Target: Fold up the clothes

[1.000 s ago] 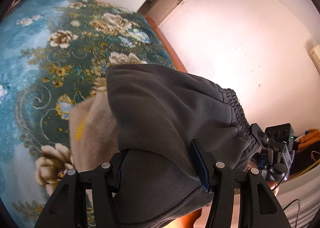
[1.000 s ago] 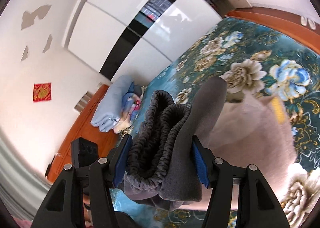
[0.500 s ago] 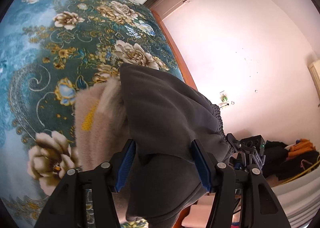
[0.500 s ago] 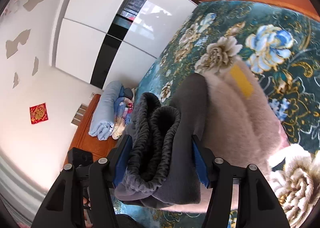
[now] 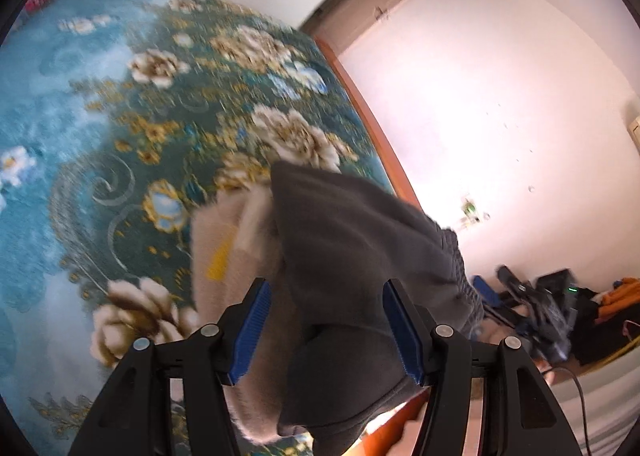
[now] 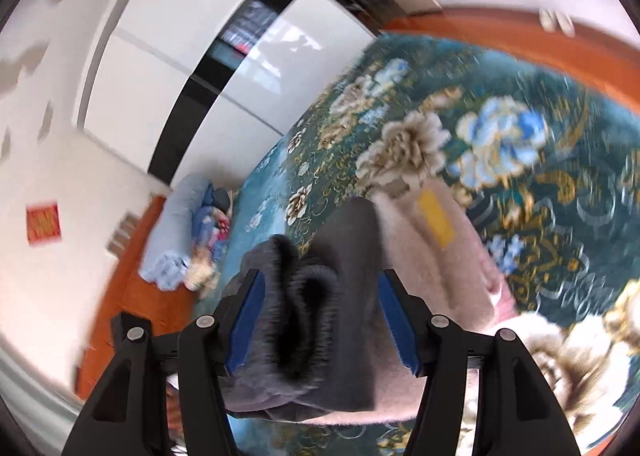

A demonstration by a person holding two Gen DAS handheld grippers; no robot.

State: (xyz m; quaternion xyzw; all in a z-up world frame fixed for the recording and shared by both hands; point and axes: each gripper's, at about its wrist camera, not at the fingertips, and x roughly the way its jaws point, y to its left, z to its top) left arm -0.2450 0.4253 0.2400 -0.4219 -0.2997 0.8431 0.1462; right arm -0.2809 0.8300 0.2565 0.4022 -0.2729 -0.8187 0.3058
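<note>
Folded dark grey sweatpants [image 5: 360, 256] lie on top of a folded beige fleece garment [image 5: 224, 240] on the bed. My left gripper [image 5: 326, 330] is open, its blue pads standing on either side of the grey pile. My right gripper [image 6: 320, 324] is open too, straddling the elastic waistband end of the grey sweatpants [image 6: 304, 308], with the beige garment [image 6: 432, 264] beyond and to the right. The right gripper also shows at the far side of the pile in the left wrist view [image 5: 528, 296].
The bed has a teal floral cover [image 5: 120, 116] and an orange wooden frame [image 6: 500, 28]. A light blue rolled quilt [image 6: 176, 240] lies at the bed's far end. White wardrobe doors [image 6: 192, 56] stand behind. Dark clothes and cables [image 5: 592, 312] lie on the floor.
Both grippers have opened off the grey sweatpants, which now rest on the beige garment. Both views have pulled back slightly and are motion-blurred.
</note>
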